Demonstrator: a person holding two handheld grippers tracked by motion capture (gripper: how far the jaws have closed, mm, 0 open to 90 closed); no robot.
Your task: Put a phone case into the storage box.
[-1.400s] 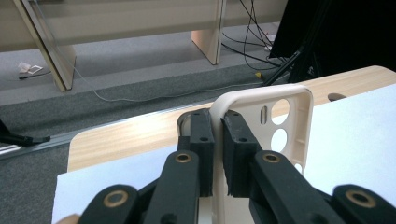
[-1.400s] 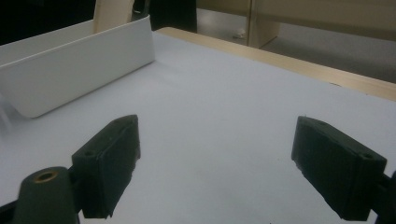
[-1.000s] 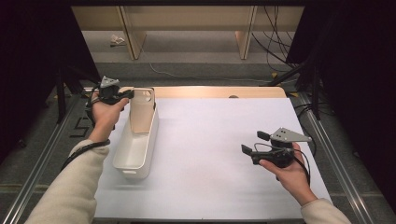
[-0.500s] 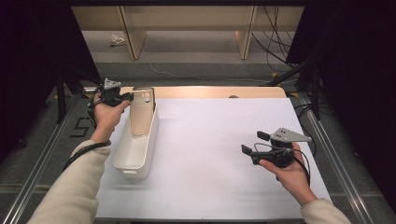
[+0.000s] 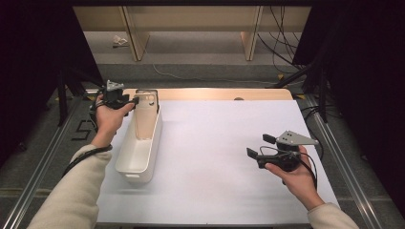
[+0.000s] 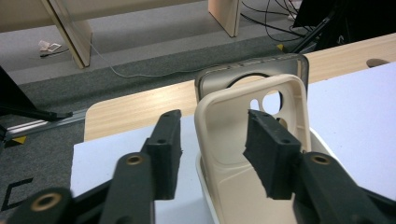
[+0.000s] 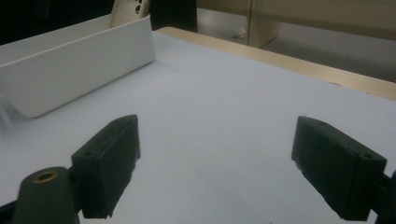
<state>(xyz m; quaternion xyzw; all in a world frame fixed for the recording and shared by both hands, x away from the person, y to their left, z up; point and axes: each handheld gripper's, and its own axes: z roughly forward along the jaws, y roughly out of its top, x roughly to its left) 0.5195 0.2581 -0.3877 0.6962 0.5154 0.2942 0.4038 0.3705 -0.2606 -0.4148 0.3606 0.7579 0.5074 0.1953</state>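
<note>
My left gripper (image 6: 212, 154) has just been opening around the unmarked beige phone case (image 6: 252, 140), pads apart; my right gripper (image 7: 229, 163) gapes empty.

Even overhead light brightens the white surface (image 5: 215, 143); surroundings fall dark, near claw pads look perhaps slightly soft.

White table sheet (image 5: 215, 157), wooden table edge (image 5: 215, 93), grey carpet floor (image 5: 200, 52), black cables (image 5: 279, 43), wooden shelf legs (image 5: 133, 33)

Two phone cases (image 5: 143, 114) in bin (image 5: 125, 157) — table's (image 5: 229, 191) left.
</note>
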